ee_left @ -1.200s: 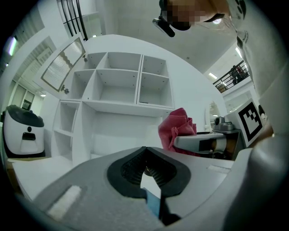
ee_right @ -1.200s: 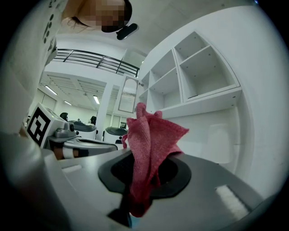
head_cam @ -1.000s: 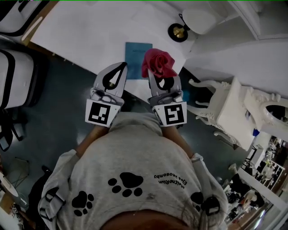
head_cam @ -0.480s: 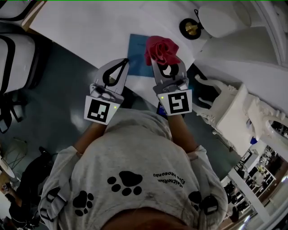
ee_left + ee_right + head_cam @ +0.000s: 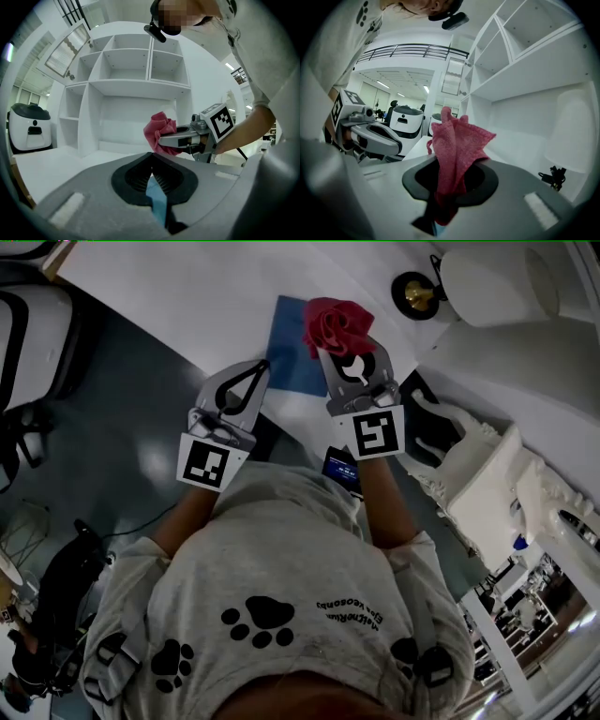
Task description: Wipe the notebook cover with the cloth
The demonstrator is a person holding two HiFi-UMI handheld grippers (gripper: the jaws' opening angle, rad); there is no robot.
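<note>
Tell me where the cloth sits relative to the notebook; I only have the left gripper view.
Observer: In the head view, the red cloth overlaps the far right corner of the blue notebook.
Operator: Is it clamped?
Observer: Yes. The right gripper view shows the right gripper shut on it, with most of it bunched beyond the tips.
Operator: And the left gripper?
Observer: The left gripper is shut and empty, beside the notebook's near left corner.

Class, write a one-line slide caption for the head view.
Right gripper holds a red cloth over the blue notebook; left gripper, shut, sits beside it.
</note>
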